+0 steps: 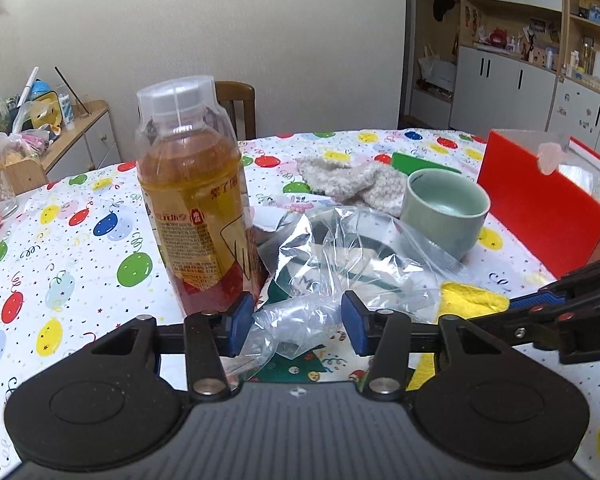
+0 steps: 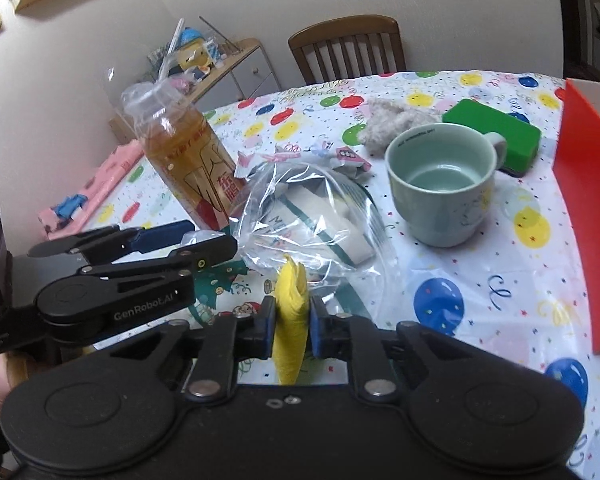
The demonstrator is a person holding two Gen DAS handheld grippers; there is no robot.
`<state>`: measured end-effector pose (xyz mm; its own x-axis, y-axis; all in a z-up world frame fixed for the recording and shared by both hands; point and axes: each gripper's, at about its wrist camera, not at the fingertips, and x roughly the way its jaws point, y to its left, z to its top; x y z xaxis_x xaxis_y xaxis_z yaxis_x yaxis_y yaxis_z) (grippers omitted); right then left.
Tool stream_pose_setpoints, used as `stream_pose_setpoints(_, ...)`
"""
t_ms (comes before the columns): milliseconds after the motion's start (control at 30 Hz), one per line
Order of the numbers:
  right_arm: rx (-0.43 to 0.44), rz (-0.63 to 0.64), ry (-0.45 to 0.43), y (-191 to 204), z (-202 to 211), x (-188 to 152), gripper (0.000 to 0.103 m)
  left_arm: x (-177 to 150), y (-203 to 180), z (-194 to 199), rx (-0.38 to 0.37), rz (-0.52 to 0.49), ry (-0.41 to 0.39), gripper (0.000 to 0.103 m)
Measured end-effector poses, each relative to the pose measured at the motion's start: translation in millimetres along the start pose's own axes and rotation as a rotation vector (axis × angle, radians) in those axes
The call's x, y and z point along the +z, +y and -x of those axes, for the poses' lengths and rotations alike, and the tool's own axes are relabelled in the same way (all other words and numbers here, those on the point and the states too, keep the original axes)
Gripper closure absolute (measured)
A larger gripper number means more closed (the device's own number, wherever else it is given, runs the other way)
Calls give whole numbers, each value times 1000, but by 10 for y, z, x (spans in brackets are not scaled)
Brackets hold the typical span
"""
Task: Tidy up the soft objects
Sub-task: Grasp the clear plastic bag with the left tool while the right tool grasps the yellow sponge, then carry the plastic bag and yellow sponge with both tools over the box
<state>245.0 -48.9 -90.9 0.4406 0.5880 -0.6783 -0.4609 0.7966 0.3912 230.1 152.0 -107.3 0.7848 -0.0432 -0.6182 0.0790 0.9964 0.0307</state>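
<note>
Right gripper (image 2: 292, 334) jaws pinched on a yellow cloth (image 2: 290, 320), folded soft fabric standing up between the pads; its lower end is hidden behind the gripper body. Left gripper (image 1: 296, 326) jaws spread, with a crumpled corner of the clear plastic bag (image 1: 340, 256) lying between them; can't tell if the pads touch it. The bag sits just ahead of both jaws, glossy and wrinkled, with a white item with green stripes inside, print only partly readable through the film. Tea bottle (image 1: 196, 200) stands upright just beyond the left jaw of the left gripper, cap under a clear sleeve. Celadon mug (image 2: 444, 184) ahead-right of the right jaws, apart from the bag. Fuzzy beige cloth (image 2: 396, 120) farther back, touching a green block (image 2: 496, 136). Red box (image 2: 588, 208) far right, cut off by the frame. Table (image 2: 480, 304) under a balloon-print cover, bare patch right of the right jaws.
</note>
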Motion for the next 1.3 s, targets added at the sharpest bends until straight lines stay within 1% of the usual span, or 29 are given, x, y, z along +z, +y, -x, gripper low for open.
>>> stream_pose_setpoints(267, -5, -34, -53, -190, 475, 16, 87, 87, -125, 227, -2, 21, -23, 56)
stream_pose_setpoints(500, -13, -81, -110, -446, 952, 35, 87, 219, -376, 441, -12, 17, -46, 56)
stream_pose_setpoints(700, -20, -118, -170, -709, 1373, 41, 87, 389, -675, 595, -29, 21, -74, 56)
stream_pose_setpoints(1033, -59, -162, -269, -1281, 1997, 163, 87, 755, -1212, 843, -66, 30, -155, 56)
stream_pose_setpoints(1233, -93, -187, -320, -1694, 2292, 242, 87, 964, -1585, 854, -71, 4, -199, 56)
stream_pose_setpoints(1300, -117, -188, -333, -1819, 2374, 260, 87, 1022, -1710, 819, -68, -8, -205, 56)
